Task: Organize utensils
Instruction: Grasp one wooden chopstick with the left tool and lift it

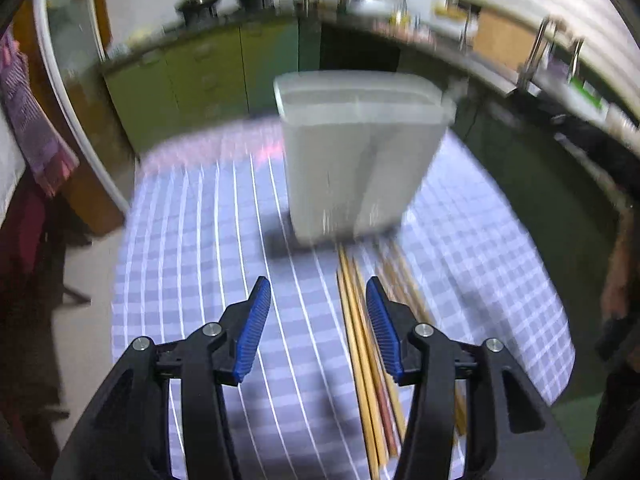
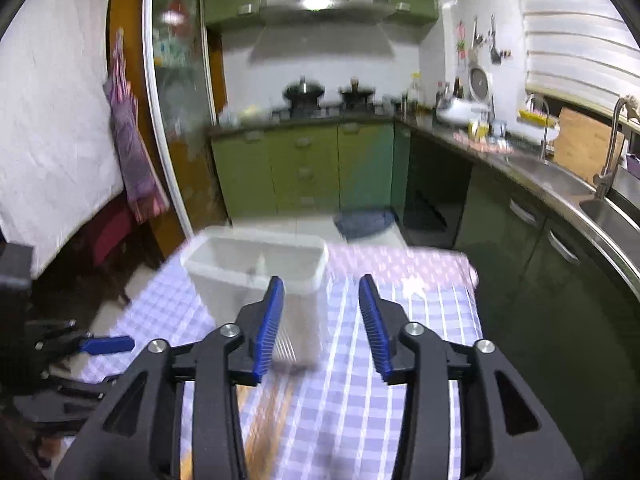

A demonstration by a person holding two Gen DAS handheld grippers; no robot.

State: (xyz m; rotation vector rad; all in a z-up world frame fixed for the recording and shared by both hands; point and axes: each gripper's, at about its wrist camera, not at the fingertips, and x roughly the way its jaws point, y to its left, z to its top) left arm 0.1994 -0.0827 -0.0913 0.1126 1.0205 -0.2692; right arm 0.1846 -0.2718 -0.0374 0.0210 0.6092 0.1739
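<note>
while both views are smeared with blur, the shapes read well enough: a tall translucent white plastic container point(image 1: 360, 160) with rounded corners and a thick rim stands upright on the lilac-and-white checked tablecloth point(image 1: 200, 280), its mouth open at the top. a bundle of long thin wooden chopsticks point(image 1: 362, 344), pale yellow with one reddish-brown stick among them, lies flat on the cloth, running from the foot of the container toward 6 o'clock.

the left gripper point(image 1: 319, 300) hangs over the cloth with its ribbed blue pads point(image 1: 256, 328) spread wide and nothing between them. the chopsticks sit just inside its 3 o'clock finger and pass under it; the container is at 12 o'clock, beyond the fingertips.

in the right wrist view, the right gripper point(image 2: 320, 300) is likewise spread and holds nothing. the same container point(image 2: 256, 276) stands at about 11 o'clock, partly behind the inner finger, and a blurred tan streak of the chopsticks point(image 2: 272, 416) shows on the cloth at 7 o'clock, below that finger. the left gripper's blue pad point(image 2: 106, 345) pokes in at 9 o'clock.

green cabinets point(image 2: 304, 168) and a steel sink point(image 2: 608, 212) line the walls behind.
</note>
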